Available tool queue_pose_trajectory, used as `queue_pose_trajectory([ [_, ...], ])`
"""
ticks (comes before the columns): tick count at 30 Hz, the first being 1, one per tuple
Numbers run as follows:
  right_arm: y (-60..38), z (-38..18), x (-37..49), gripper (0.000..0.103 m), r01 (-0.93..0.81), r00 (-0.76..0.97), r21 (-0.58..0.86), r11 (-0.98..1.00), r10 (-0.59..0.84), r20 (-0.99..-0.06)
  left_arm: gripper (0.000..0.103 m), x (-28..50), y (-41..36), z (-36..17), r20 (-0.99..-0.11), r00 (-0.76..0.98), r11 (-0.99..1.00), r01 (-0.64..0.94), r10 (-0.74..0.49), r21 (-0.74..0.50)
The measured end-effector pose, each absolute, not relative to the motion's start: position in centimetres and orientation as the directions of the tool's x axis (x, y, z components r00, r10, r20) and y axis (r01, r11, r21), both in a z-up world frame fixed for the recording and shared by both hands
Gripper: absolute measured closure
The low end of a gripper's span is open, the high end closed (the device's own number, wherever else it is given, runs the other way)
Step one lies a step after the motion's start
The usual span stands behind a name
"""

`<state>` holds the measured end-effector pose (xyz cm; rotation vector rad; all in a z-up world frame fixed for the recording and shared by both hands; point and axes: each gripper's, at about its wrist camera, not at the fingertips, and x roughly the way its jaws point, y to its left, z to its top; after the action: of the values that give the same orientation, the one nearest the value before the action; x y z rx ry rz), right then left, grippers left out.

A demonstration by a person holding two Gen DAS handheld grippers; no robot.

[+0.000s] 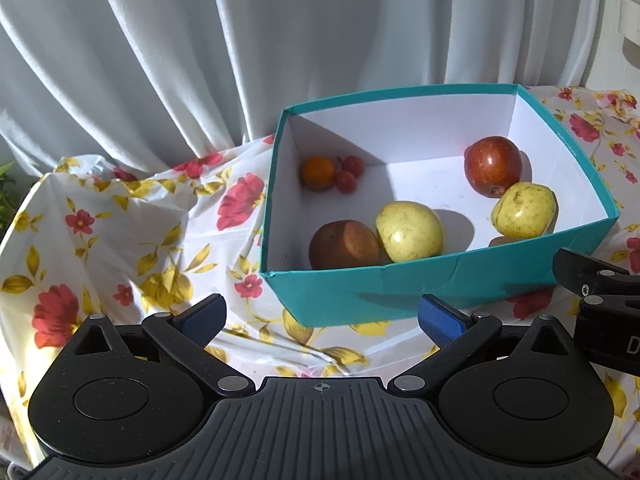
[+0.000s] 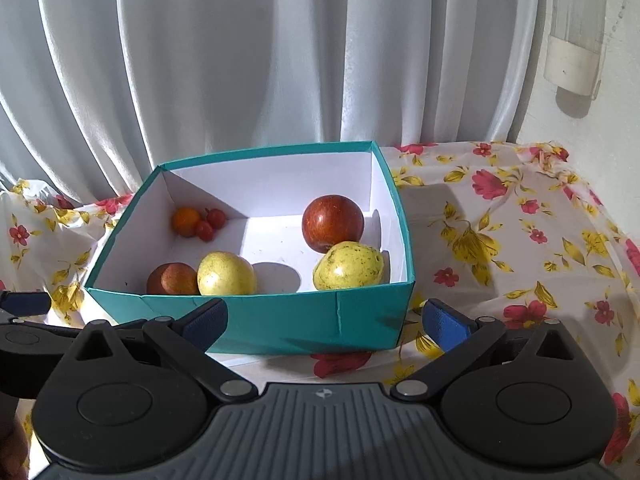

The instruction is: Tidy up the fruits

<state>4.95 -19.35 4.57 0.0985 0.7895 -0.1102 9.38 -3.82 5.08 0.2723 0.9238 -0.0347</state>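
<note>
Our left gripper (image 1: 320,318) and right gripper (image 2: 326,322) were wide open and held nothing, just in front of the teal box (image 2: 280,320). All the fruit we could see sat inside: small orange (image 2: 186,221), cherry tomatoes (image 2: 210,224), brown fruit (image 2: 172,279), yellow guavas (image 2: 226,274), red apple (image 2: 332,222). We think the job was done.

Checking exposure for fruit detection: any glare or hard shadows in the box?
Left wrist view: sunlight leaves specular spots on the red apple and a shaded corner in the teal box. Right wrist view: the yellow fruit casts a hard shadow.
</note>
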Motion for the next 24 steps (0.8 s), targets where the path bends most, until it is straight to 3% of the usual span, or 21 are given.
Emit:
queue_pose_trajectory([
  [12,-18.7,4.2,7.5,0.000,0.123,0.608,-0.104,0.987,-0.158,-0.778,0.000,10.9,-2.9,5.3,-0.832,0.553,0.981,0.134,0.042,0.139],
  [24,-18.8,3.5,8.6,0.000,0.115,0.574,-0.078,0.990,-0.130,-0.809,0.000,11.6,-2.5,5.1,-0.846,0.530,0.987,0.104,0.049,0.122],
])
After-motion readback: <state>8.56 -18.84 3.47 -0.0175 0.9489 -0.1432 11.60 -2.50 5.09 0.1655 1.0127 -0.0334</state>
